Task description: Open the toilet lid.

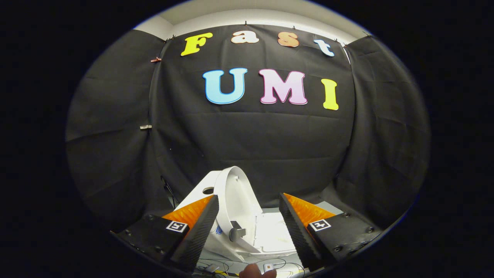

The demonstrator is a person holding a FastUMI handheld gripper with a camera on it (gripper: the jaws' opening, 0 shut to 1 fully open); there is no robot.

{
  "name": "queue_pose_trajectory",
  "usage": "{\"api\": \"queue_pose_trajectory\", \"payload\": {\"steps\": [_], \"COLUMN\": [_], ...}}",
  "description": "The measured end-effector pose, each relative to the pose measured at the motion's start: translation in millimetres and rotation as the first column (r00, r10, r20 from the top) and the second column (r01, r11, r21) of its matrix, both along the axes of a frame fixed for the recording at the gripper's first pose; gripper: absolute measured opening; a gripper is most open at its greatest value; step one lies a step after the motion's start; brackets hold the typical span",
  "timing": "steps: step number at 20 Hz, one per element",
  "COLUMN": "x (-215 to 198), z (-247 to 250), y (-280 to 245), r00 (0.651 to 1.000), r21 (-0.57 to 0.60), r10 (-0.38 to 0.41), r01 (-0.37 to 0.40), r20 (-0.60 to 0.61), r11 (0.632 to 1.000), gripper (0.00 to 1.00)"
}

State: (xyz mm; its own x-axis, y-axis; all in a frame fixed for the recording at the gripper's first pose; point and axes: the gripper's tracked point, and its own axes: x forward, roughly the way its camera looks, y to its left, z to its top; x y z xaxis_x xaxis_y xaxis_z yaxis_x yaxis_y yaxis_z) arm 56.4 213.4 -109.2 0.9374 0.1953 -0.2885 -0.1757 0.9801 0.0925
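Black cloth wall behind. Gripper (249,216) fingers spread wide, holding nothing. Toilet lid (236,193) stands raised between them, nearer 10 o'clock finger. Looks light, stiff, smooth plastic, likely slippery; take by free rim at 12 o'clock, away from hinge.

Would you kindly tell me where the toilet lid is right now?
In the gripper view, the toilet lid stands raised on edge between the open gripper jaws, nearer the left one, in front of the black booth wall.

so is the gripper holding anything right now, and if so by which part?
Nothing is held. The gripper is open, fingers spread apart; the raised white plastic toilet lid stands between them, touching neither as far as the view shows.
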Motion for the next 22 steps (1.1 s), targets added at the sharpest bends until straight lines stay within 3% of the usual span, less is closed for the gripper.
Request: {"api": "queue_pose_trajectory", "payload": {"steps": [13, 22], "x": [-39.0, -53.6], "z": [123.5, 147.3], "y": [-81.7, -132.6], "r00": [0.982, 0.966], "r21": [0.032, 0.000], "r10": [-0.031, -0.077], "r01": [0.025, 0.079], "r20": [0.186, 0.246], "r11": [0.999, 0.997], "gripper": [0.98, 0.98]}}
